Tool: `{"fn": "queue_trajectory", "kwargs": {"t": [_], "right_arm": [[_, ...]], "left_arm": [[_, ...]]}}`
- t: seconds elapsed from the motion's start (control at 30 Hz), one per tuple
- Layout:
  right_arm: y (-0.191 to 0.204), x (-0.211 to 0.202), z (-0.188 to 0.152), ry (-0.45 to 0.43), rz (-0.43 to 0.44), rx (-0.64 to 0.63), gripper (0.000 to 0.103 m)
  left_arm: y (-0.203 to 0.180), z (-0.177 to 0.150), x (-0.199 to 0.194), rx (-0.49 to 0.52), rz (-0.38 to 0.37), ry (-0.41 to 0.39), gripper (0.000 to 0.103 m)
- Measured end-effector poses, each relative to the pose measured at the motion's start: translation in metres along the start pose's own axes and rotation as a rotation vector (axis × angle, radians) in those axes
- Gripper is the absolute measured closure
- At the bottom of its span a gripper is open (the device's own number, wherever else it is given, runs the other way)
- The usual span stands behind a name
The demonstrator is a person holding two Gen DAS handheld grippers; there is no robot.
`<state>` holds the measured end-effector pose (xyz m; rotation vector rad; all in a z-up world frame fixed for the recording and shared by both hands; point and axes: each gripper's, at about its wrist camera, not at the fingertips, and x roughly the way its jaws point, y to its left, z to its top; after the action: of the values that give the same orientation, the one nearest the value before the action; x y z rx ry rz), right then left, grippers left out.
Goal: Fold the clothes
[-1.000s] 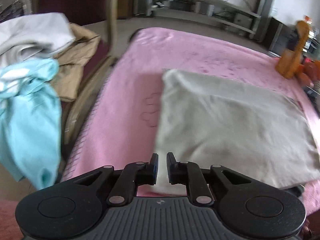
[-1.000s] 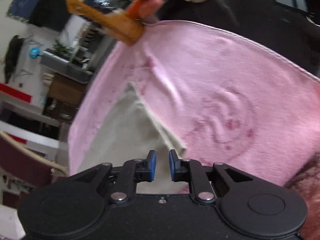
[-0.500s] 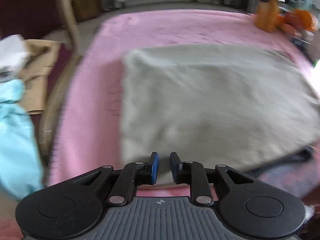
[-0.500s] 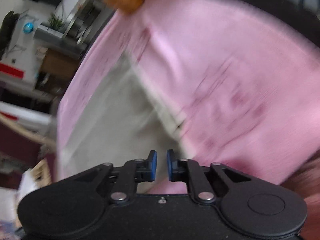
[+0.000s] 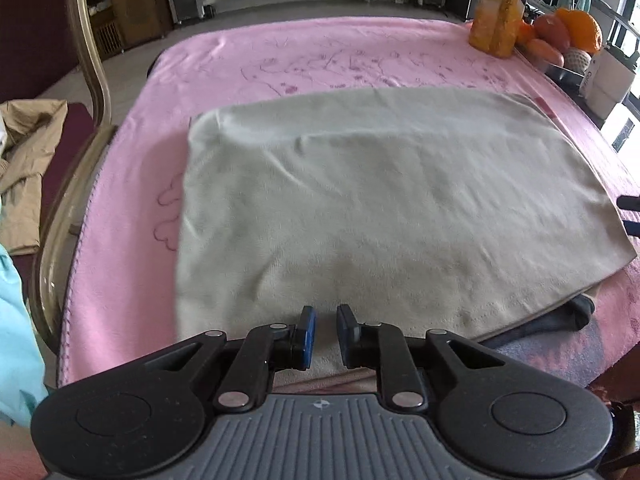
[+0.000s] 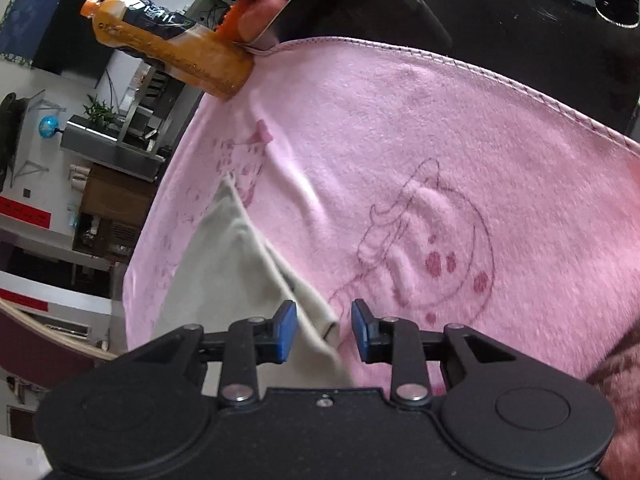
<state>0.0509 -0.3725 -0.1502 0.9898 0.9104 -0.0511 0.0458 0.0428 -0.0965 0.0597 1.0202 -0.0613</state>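
A grey-green folded garment [image 5: 380, 184] lies flat on the pink blanket [image 5: 300, 52]. My left gripper [image 5: 326, 334] hovers at the garment's near hem, its blue pads a narrow gap apart with nothing pinched between them. In the right wrist view the same garment [image 6: 224, 264] runs to a point along the blanket [image 6: 400, 140]. My right gripper [image 6: 324, 334] is at its near right corner and its jaws are opening. The layered corner lies between the pads, which do not press on it.
A dark garment [image 5: 560, 316] pokes out from under the grey one at the near right. An orange bottle [image 5: 496, 20] and fruit [image 5: 568, 32] stand at the far right corner. On the left, a wooden chair [image 5: 92, 60] holds beige clothes [image 5: 28, 152] and a light blue garment [image 5: 16, 320].
My left gripper has slid right along the near hem and sunk closer to the cloth. The right gripper has dropped toward the corner and its jaws have spread wider.
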Motion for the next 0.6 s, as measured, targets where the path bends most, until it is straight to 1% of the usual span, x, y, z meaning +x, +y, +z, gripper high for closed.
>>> {"fn": "queue_trajectory", "kwargs": {"t": [0.07,0.2,0.3,0.4,0.5,0.57,0.6], "right_arm": [[-0.001,0.001,-0.001,0.007,0.029,0.007,0.073],[-0.006,0.008,-0.005,0.057,0.094,0.044,0.073],[-0.012,0.008,-0.011,0.103,0.131,0.099,0.073],[-0.016,0.009,-0.021,0.131,0.161,0.148,0.073],[-0.011,0.011,-0.026,0.095,0.187,0.155,0.068],[-0.009,0.014,-0.032,0.046,0.212,0.179,0.056],[-0.006,0.014,-0.038,0.013,0.216,0.176,0.054]], "left_arm": [[0.003,0.000,0.001,-0.011,-0.008,0.001,0.085],[0.009,-0.002,0.001,-0.040,-0.028,0.003,0.084],[0.012,-0.002,0.002,-0.060,-0.039,0.005,0.083],[0.011,-0.002,0.004,-0.066,-0.040,0.006,0.083],[0.011,-0.003,0.004,-0.067,-0.038,0.004,0.083],[0.012,-0.003,0.004,-0.073,-0.043,0.004,0.083],[0.013,-0.003,0.004,-0.076,-0.046,0.004,0.083]]}}
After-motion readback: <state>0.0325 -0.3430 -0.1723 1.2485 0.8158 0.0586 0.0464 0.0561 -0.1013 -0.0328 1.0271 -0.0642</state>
